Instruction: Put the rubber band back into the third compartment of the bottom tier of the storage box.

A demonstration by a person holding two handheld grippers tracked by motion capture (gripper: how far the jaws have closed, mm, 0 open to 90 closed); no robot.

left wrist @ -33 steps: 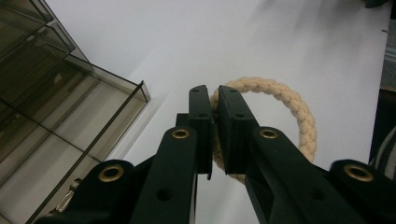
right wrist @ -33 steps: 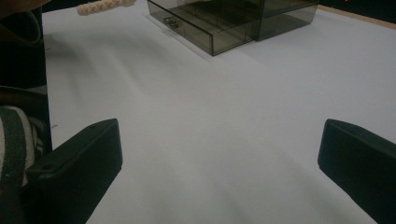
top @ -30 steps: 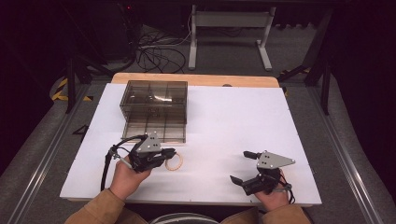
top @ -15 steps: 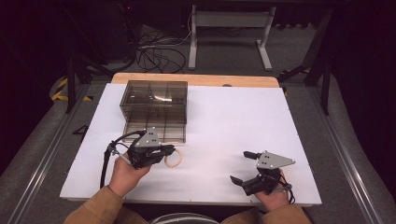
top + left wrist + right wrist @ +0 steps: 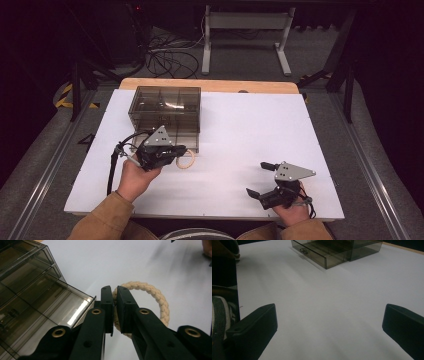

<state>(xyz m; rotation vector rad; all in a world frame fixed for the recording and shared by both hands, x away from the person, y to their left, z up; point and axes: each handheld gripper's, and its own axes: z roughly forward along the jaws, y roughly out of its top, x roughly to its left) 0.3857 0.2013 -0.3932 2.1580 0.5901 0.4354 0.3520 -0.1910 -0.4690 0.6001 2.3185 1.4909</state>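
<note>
A cream rope ring (image 5: 188, 162) (image 5: 158, 295) is pinched at its rim by my left gripper (image 5: 180, 150) (image 5: 115, 291), which is shut on it. The ring hangs right beside the front corner of the open drawer (image 5: 172, 141) (image 5: 40, 312) of a smoked plastic drawer box (image 5: 165, 106) (image 5: 332, 250). My right gripper (image 5: 256, 178) (image 5: 329, 322) rests near the table's front right with its jaws wide open and nothing between them.
The white table top (image 5: 250, 125) ends in a wooden strip (image 5: 210, 85) at the far side. Beyond the table lie cables (image 5: 170, 55) and a metal stand (image 5: 245, 30) on the floor. A sleeve (image 5: 107, 220) enters at the front left.
My left gripper has moved a little away from the person toward the drawer and slightly upward, carrying the rope ring. The right gripper has stayed put.
</note>
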